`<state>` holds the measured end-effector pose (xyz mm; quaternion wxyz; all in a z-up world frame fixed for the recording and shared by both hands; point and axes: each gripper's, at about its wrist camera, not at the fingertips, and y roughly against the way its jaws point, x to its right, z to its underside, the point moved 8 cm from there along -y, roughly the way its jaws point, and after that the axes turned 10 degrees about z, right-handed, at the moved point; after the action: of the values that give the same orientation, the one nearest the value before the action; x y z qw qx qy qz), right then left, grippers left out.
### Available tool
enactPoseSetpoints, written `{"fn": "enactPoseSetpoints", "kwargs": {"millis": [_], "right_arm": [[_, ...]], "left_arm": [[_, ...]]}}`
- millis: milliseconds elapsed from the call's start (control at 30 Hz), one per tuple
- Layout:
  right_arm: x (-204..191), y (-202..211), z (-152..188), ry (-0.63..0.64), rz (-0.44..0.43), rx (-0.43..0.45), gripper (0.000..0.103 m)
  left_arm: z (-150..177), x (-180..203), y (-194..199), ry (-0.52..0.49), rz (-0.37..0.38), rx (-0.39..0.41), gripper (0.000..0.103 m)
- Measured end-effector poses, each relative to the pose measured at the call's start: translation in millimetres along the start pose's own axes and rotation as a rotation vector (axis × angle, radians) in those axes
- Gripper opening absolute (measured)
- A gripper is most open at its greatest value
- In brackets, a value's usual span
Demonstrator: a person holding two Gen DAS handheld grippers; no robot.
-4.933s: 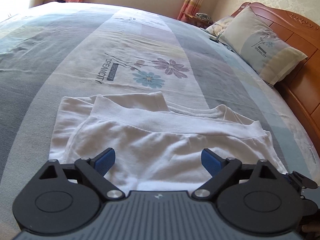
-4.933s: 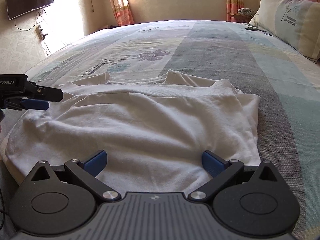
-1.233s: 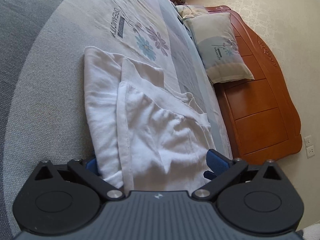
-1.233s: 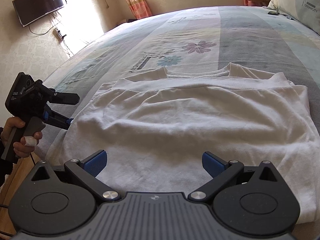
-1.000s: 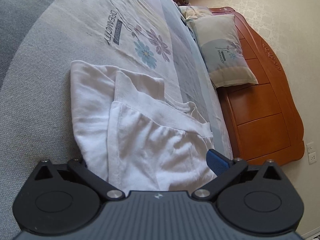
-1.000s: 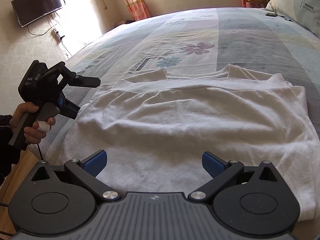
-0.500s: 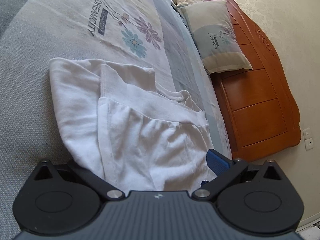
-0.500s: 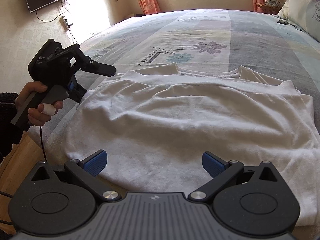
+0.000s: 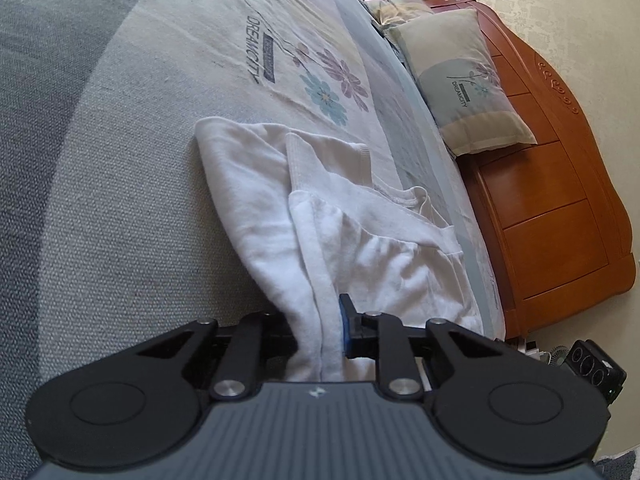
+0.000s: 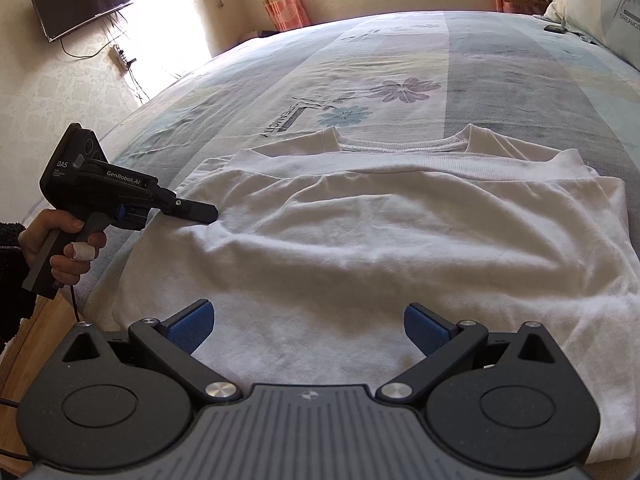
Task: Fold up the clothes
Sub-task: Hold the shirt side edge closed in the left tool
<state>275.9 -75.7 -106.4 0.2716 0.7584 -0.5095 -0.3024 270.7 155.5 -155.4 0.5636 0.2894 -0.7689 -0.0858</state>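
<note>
Bedding [image 10: 400, 52] with a flower print carries the white shirt [image 10: 360, 240], which is spread flat near the front edge, already folded once across. At its left side, the left gripper [image 9: 320, 328] has just been closing and is now clamped on a bunch of the shirt's edge. Further right, the right gripper [image 10: 308, 326] is held over the near hem with its jaws wide apart, nothing between them. Soft, light cloth like this is judged likely to sag and crease; edges and corners are best pinched.
</note>
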Motion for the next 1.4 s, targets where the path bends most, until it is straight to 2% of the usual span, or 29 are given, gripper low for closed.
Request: {"fn": "enactPoseSetpoints", "kwargs": {"millis": [100, 300, 467, 567, 700, 833, 967, 1100, 1267, 1400], "right_arm": [[2.2, -0.7, -19.3, -0.001, -0.008, 0.029, 0.103], [6.2, -22.4, -60.4, -0.047, -0.027, 0.076, 0.103], [8.2, -60.4, -75.3, -0.115, -0.052, 0.053, 0.103], [10.8, -90.2, -78.8, -0.097, -0.002, 0.028, 0.103], [7.3, -97.4, -87.8, -0.056, 0.032, 0.047, 0.103], [10.0, -75.1, -75.9, -0.125, 0.0, 0.019, 0.103], [10.1, -55.2, -40.7, -0.238, -0.021, -0.032, 0.103], [-2.0, -28.9, -33.4, -0.228, -0.01, 0.001, 0.103], [-7.4, -38.3, -23.1, -0.231, -0.003, -0.072, 0.103], [-9.9, -27.0, -26.7, -0.231, -0.01, -0.035, 0.103]], "left_arm": [[-0.7, 3.4, -0.8, -0.032, -0.025, -0.009, 0.02], [0.1, 0.6, -0.4, -0.019, -0.01, 0.007, 0.02], [-0.7, 1.0, -0.7, -0.029, -0.007, -0.002, 0.02], [-0.5, 0.9, -0.9, -0.03, -0.004, 0.001, 0.02], [-1.5, 1.3, -1.3, -0.03, -0.005, -0.004, 0.02], [-1.3, 1.6, -1.7, -0.035, -0.004, -0.001, 0.02], [-0.9, 1.8, -1.8, -0.037, -0.005, 0.005, 0.02], [-1.2, 2.6, -2.3, -0.042, -0.014, 0.006, 0.02], [0.7, 5.8, -2.7, -0.055, -0.037, 0.021, 0.02], [0.3, 7.3, -3.3, -0.067, -0.053, 0.02, 0.02]]}}
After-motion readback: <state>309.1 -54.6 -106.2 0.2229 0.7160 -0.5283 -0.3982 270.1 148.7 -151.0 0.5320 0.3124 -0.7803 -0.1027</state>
